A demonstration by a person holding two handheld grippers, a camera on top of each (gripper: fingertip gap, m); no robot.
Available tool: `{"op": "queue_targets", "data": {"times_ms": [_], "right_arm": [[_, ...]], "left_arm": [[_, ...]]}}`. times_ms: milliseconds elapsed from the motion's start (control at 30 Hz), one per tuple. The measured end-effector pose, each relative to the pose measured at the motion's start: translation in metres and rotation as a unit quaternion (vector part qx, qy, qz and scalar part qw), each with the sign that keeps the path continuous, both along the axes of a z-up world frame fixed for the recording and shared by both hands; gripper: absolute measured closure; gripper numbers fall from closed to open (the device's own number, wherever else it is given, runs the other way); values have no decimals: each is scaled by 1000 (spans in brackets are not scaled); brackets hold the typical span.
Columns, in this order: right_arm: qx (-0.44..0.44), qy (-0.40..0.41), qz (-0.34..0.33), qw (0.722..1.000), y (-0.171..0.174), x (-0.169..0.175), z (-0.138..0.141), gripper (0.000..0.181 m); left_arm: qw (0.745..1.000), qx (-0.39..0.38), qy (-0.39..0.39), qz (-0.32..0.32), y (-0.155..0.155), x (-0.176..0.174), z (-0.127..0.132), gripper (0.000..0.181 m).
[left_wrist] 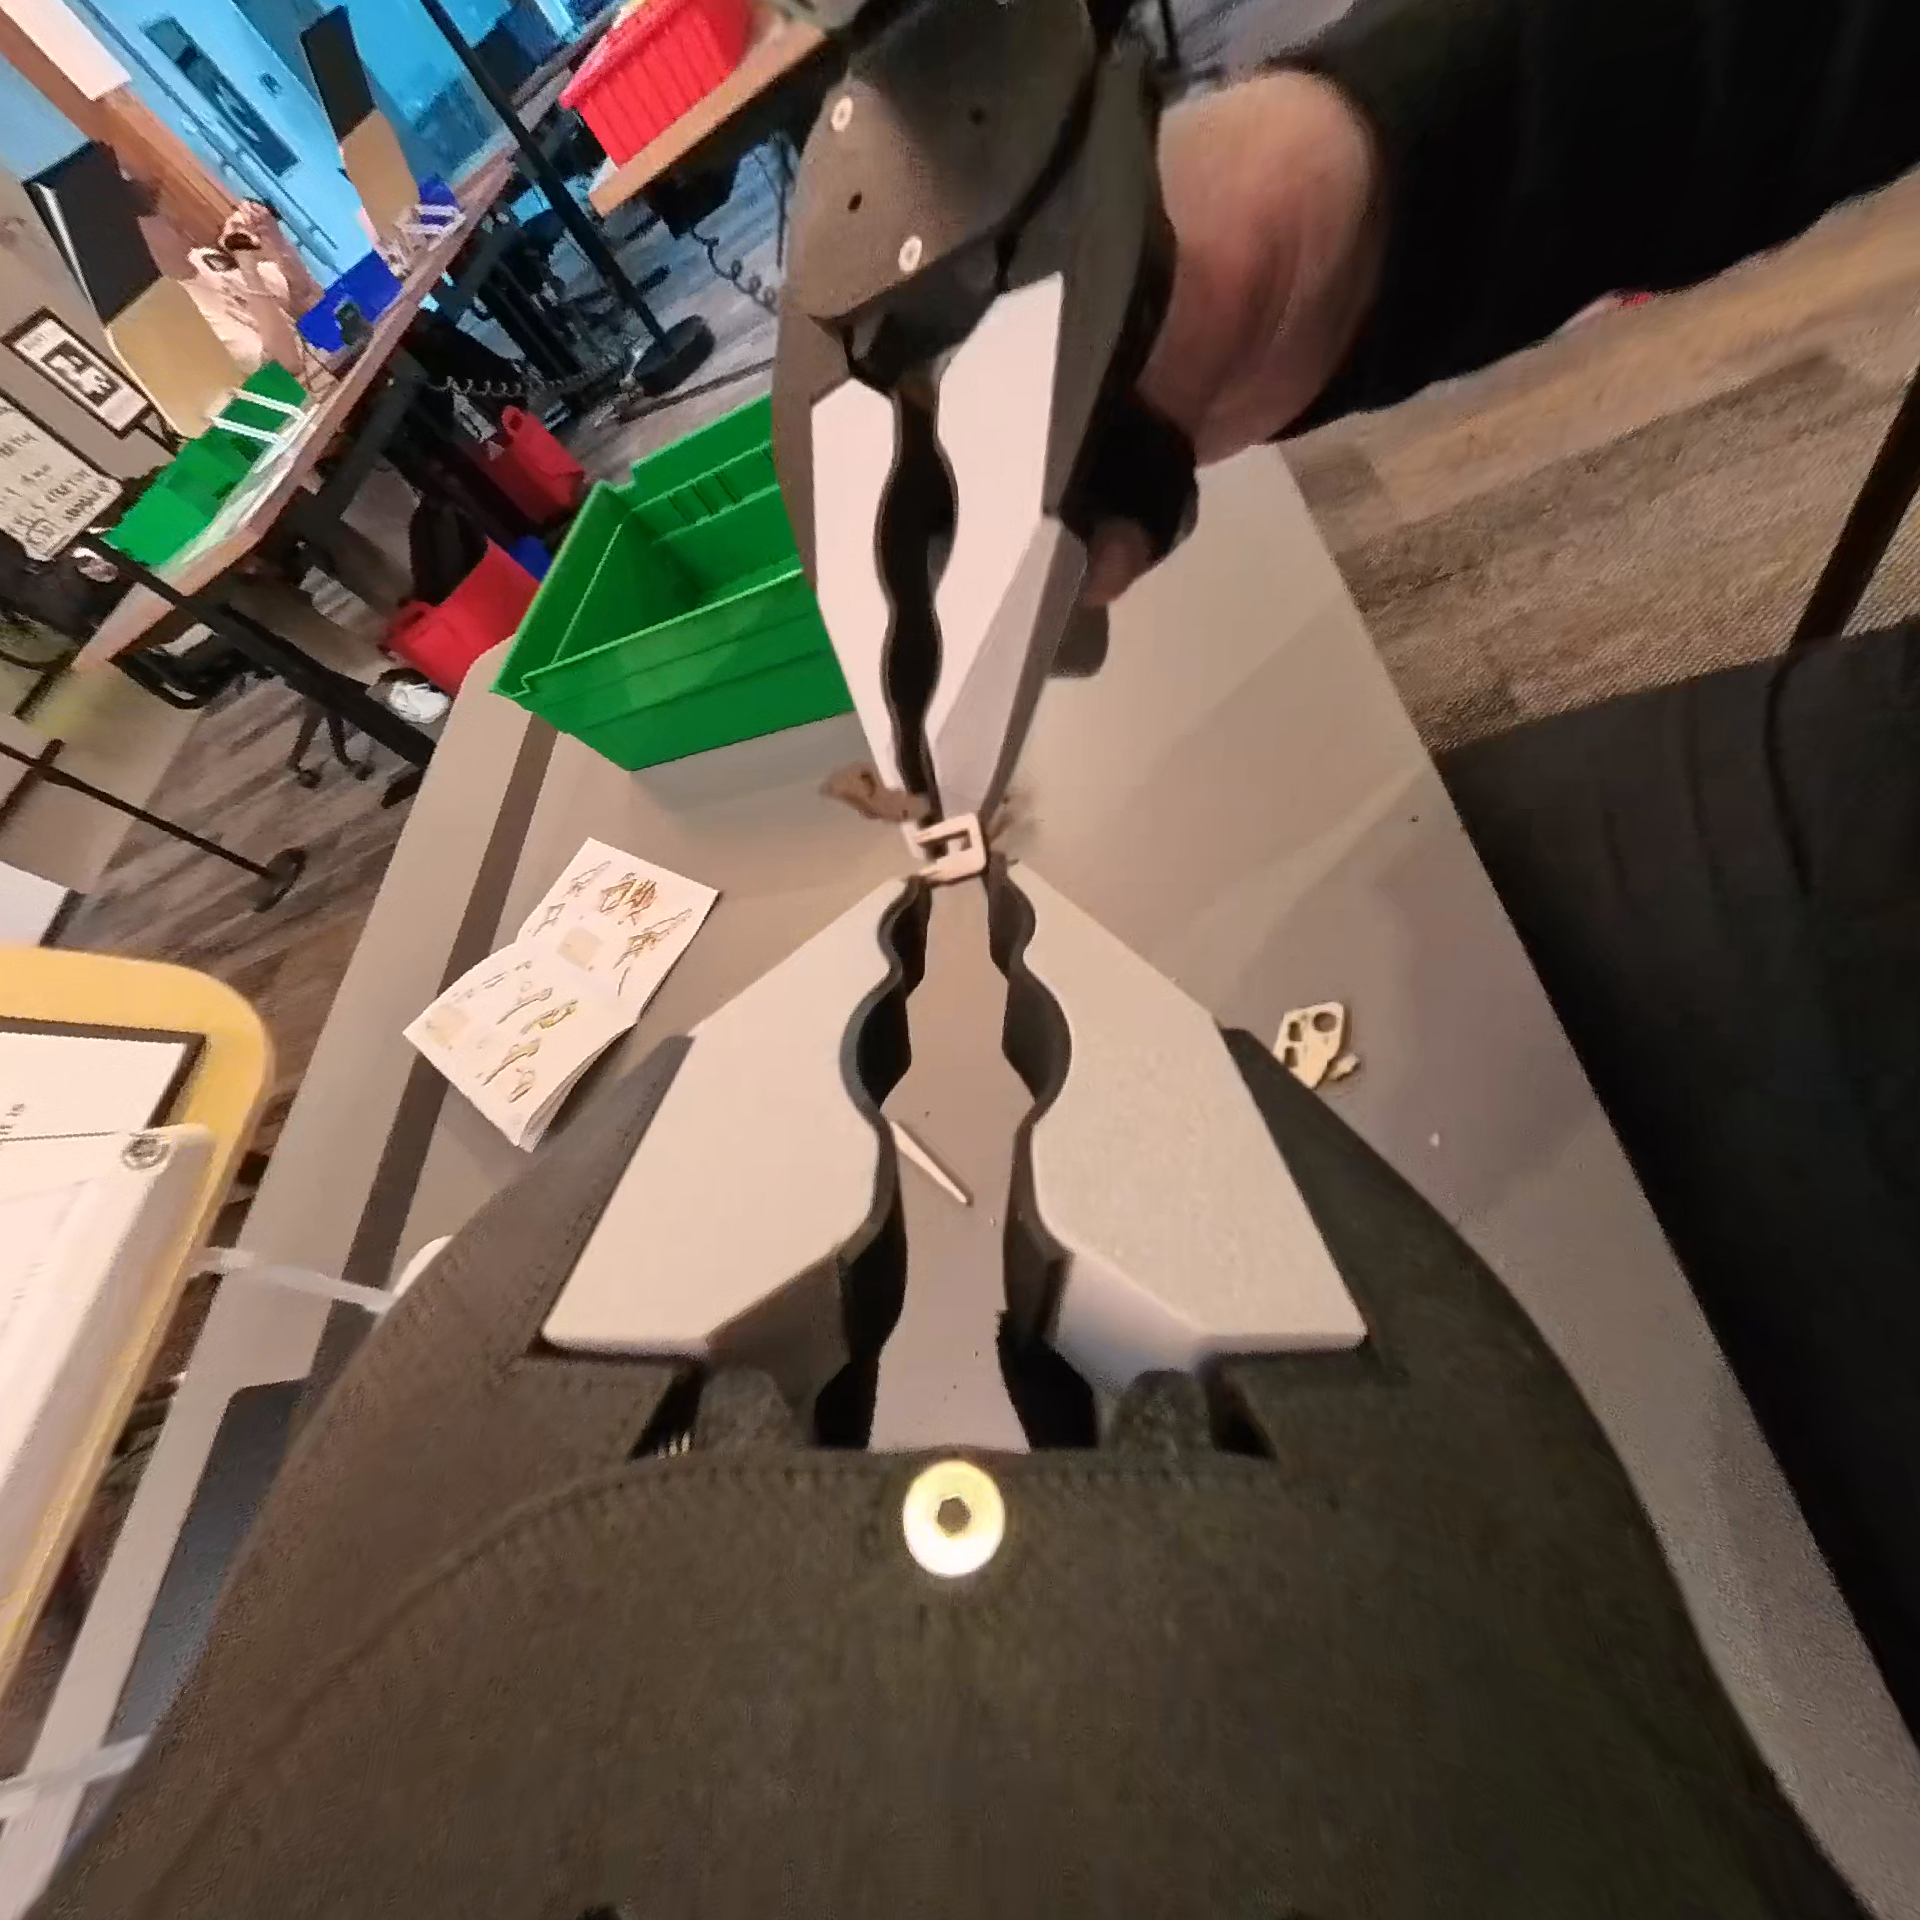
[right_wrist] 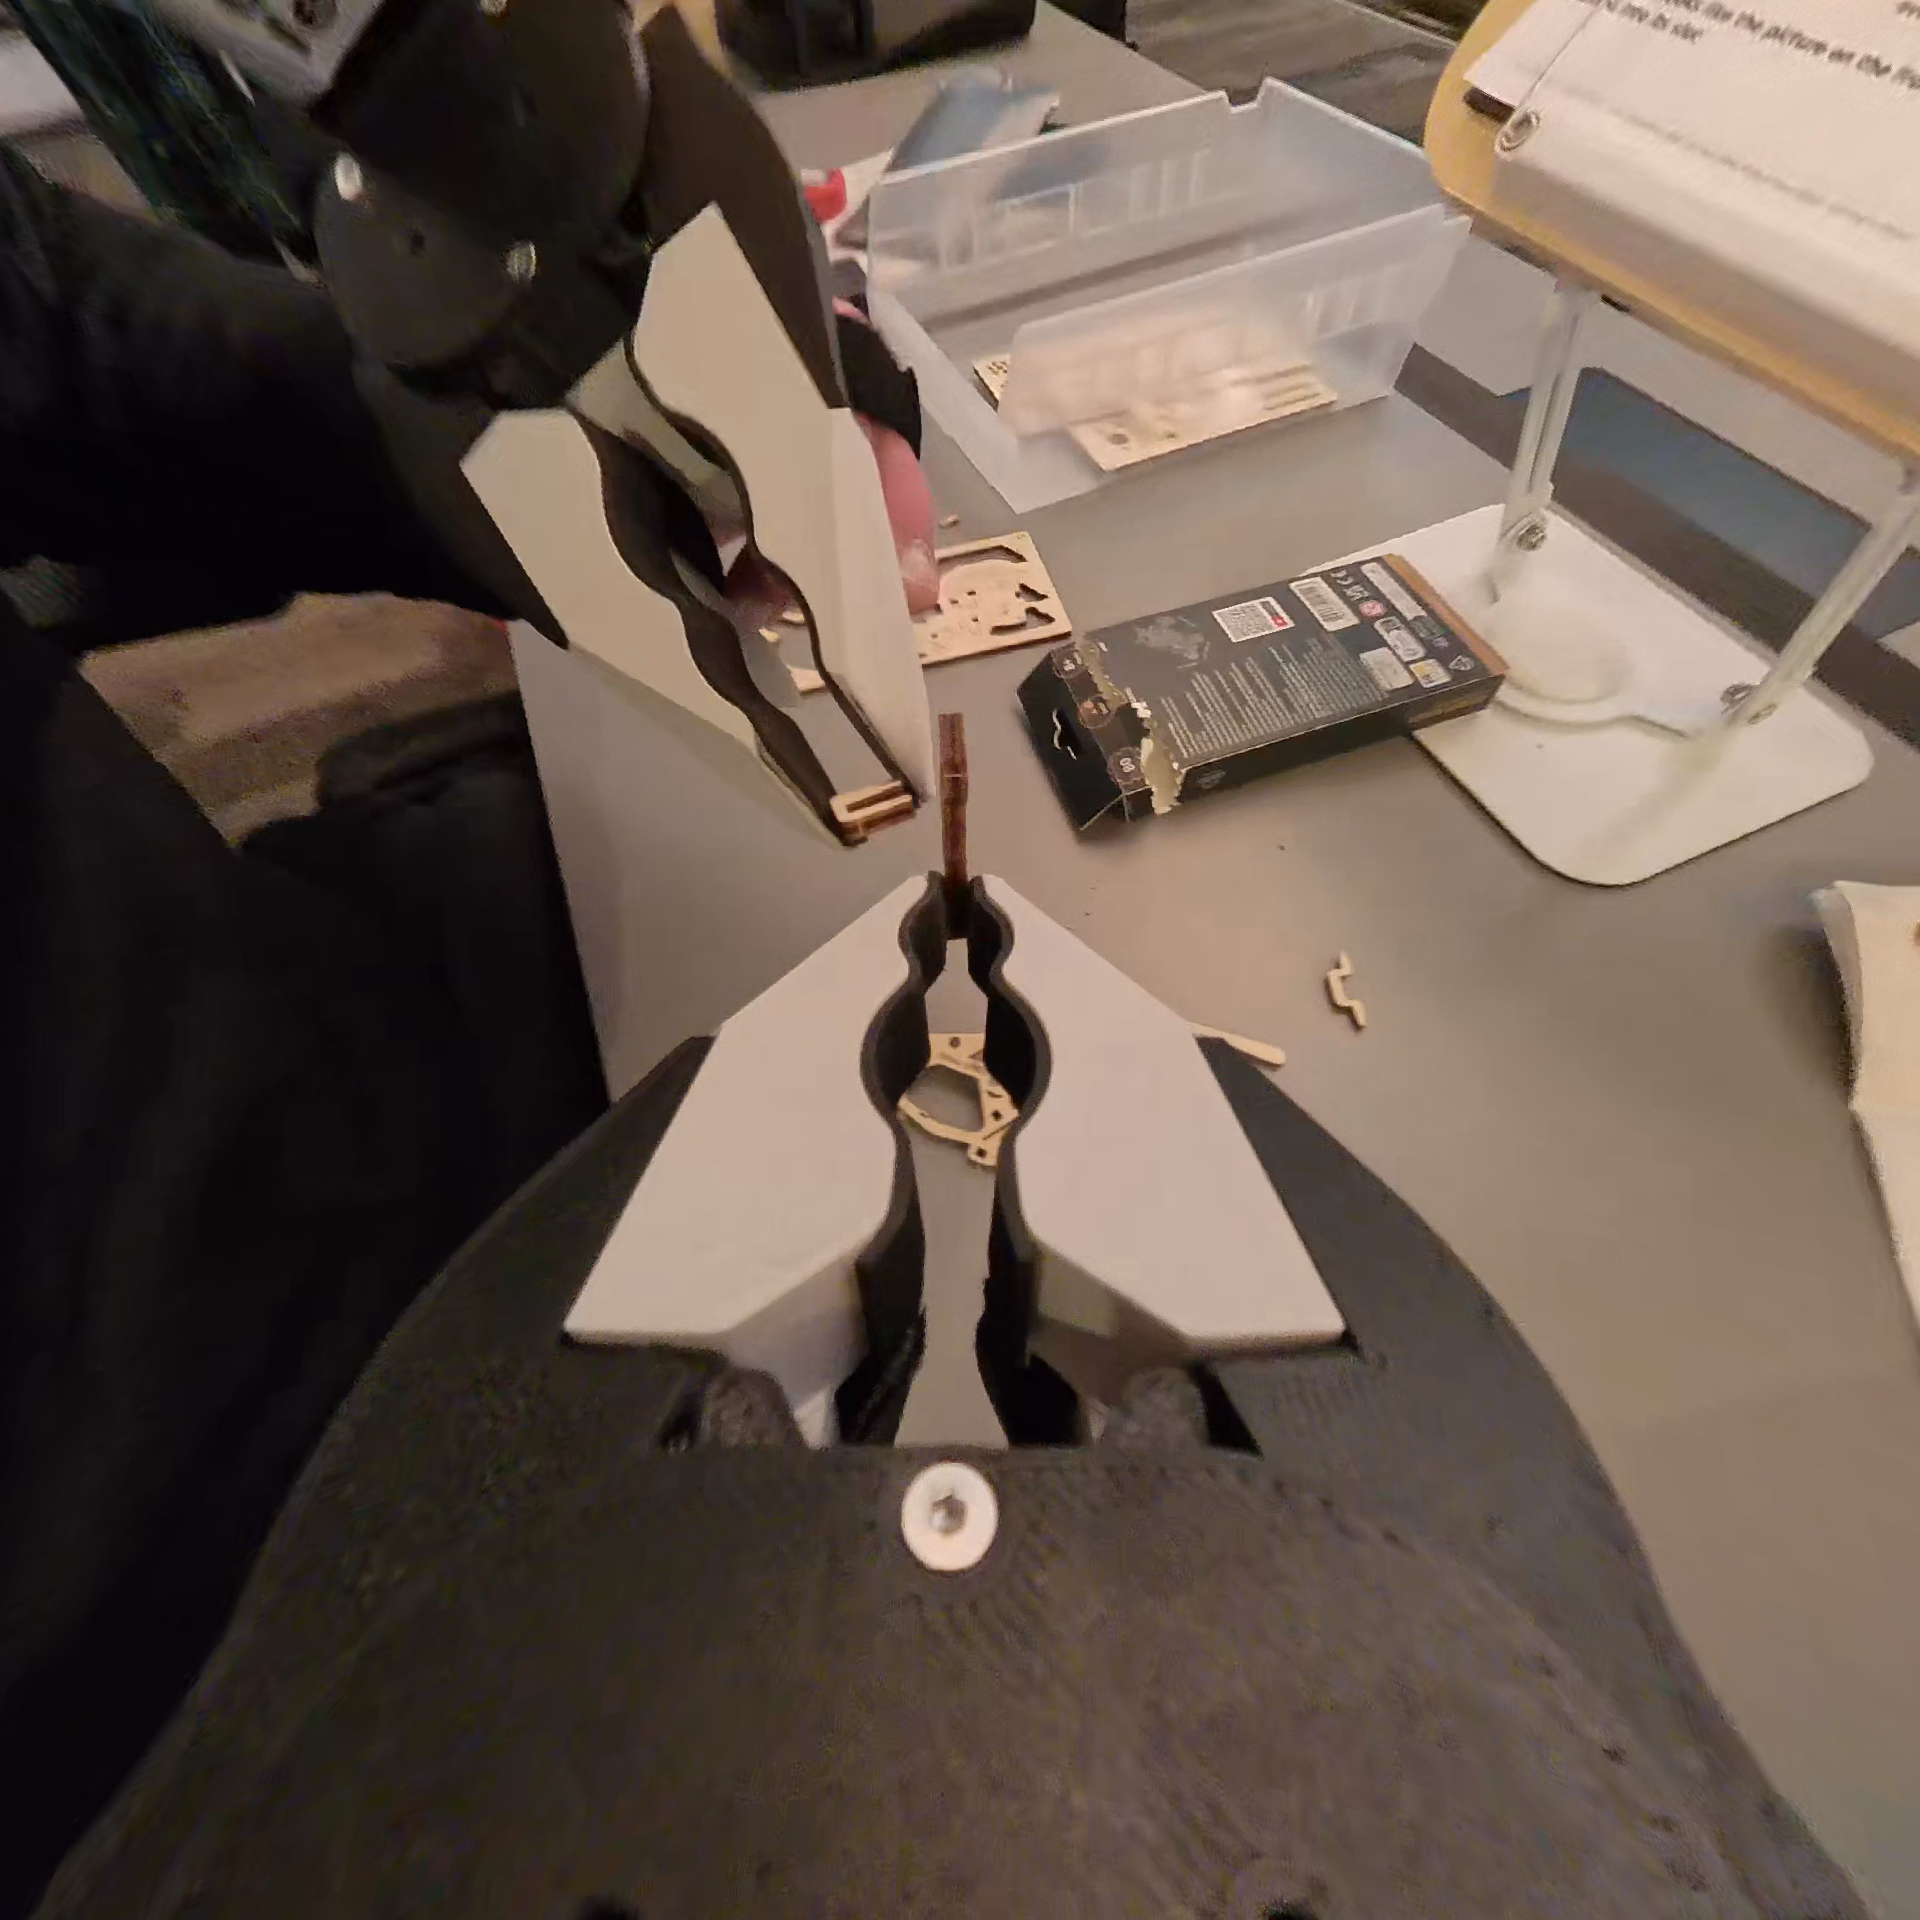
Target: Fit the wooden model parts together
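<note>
A: The left gripper (left_wrist: 948, 883) pinches a small pale slotted wooden piece (left_wrist: 948, 840) at its tips. The right gripper (right_wrist: 951, 883) clamps a thin dark-edged wooden strip (right_wrist: 952, 800), standing upright.

B: So both parts are in the air, above the grey table (right_wrist: 1351, 1195)?

A: Yes, just beside each other, not joined. I think a small tilt can miss the slot, or the strip can slip or break. More flat wooden pieces (right_wrist: 1345, 989) lie to the right.
</note>
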State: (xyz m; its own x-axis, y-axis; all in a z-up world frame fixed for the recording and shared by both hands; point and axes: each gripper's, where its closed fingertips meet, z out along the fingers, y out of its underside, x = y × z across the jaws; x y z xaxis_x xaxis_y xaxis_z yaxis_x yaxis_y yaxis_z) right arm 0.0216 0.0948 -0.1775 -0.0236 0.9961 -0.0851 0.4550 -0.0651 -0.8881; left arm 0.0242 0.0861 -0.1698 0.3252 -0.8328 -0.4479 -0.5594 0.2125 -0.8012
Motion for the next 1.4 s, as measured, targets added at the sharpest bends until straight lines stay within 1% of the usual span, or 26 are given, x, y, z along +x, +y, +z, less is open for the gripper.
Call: {"op": "queue_targets", "data": {"times_ms": [33,100,167,300,367,467,600,700,767,900,967,1033,1100,1200,1267,1333,1400], "right_arm": [[-14,6,-1,1000,1,3,0,181],[-13,-5,-3,1000,2,10,-6,181],[-21,-25,-5,999,0,19,-19,181],[-1,-91,-31,995,3,50,-62,181],[4,-119,-28,992,-1,64,-86,181],[5,-161,-11,987,-11,80,-119,181],[-72,-187,25,979,-28,90,-146,181],[-80,-232,42,968,-29,96,-165,180],[-69,-243,47,967,-27,94,-167,171],[9,-259,31,965,-17,93,-164,152],[48,-252,24,966,-14,93,-160,154],[112,-239,31,964,-14,92,-154,159],[184,-232,50,954,-15,92,-149,164],[252,-225,91,937,-19,91,-151,167],[269,-229,119,928,-19,89,-155,164],[279,-240,144,918,-16,87,-162,167],[265,-243,163,919,-17,83,-167,179]], "left_arm": [[1000,-2,-8,-1,-1,0,2,172],[999,-20,-30,-2,-1,-1,7,172],[999,-31,-25,1,2,-4,2,172],[999,-43,-8,-4,-1,-1,-11,172],[999,-47,-2,-6,-1,2,-17,172],[999,-53,1,-10,-3,6,-22,172],[998,-57,13,-15,-6,10,-28,171],[998,-58,20,-17,-8,12,-32,171],[998,-59,24,-19,-9,13,-34,171],[998,-57,28,-20,-10,13,-35,171],[998,-59,28,-22,-10,13,-36,171],[998,-59,28,-23,-11,13,-38,171],[997,-60,28,-25,-12,13,-39,171],[997,-58,30,-27,-12,13,-39,171],[998,-56,32,-26,-12,13,-39,171],[998,-55,34,-27,-12,13,-39,171],[998,-52,37,-26,-12,13,-39,171]]}}
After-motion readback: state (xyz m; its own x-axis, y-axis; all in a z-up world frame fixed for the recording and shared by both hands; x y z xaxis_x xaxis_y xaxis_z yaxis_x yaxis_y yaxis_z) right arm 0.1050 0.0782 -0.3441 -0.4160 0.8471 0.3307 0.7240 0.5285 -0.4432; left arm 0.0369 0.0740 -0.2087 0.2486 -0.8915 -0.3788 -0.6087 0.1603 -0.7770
